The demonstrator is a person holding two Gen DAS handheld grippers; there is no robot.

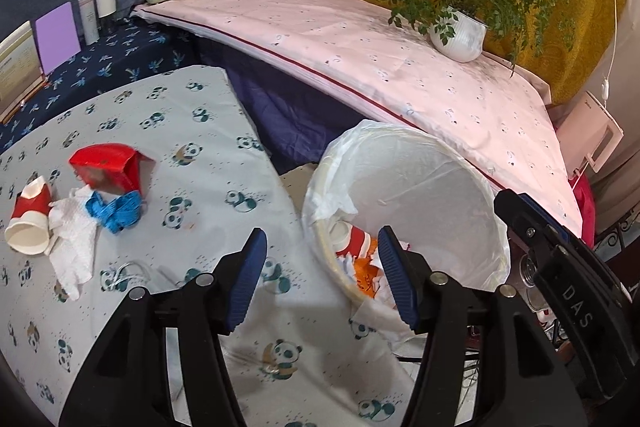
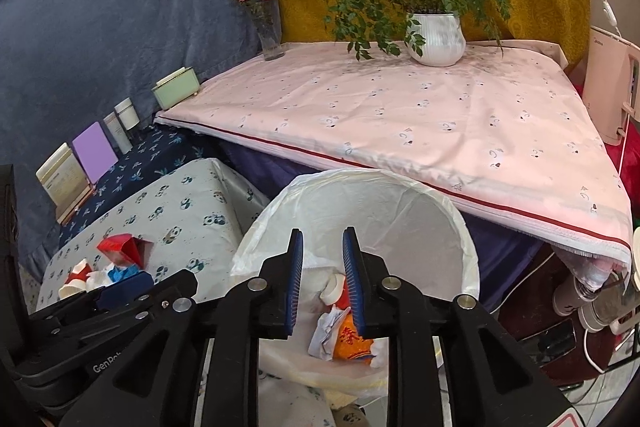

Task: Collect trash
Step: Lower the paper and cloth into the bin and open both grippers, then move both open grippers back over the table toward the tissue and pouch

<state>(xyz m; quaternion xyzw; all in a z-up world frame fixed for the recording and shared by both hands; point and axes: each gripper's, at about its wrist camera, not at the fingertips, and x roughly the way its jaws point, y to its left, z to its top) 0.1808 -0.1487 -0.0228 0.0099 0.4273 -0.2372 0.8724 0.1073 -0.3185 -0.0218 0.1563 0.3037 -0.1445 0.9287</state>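
My right hand-held gripper (image 2: 322,279) hangs spread and empty over the bin (image 2: 464,251), a drop position; my left (image 1: 320,279), spread, faces scraps (image 1: 72,219) on the counter (image 1: 192,131).

Left hand-held gripper (image 1: 322,277): black plastic frame of angular, triangular-cutout arms filling the lower part of the left wrist view.
Left fingers (image 1: 247,279): blue ribbed pads on black backing.
Left fasteners: round silver pins at the arm joints.
Right hand-held gripper (image 2: 322,277): same black frame, lower centre of the right wrist view.
Right fingers (image 2: 297,279): blue ribbed pads, seen edge-on.
Markings: raised "DAS" lettering on a black body at right of the left wrist view; white "GenRo…" lettering, cut off, at lower left of the right wrist view.
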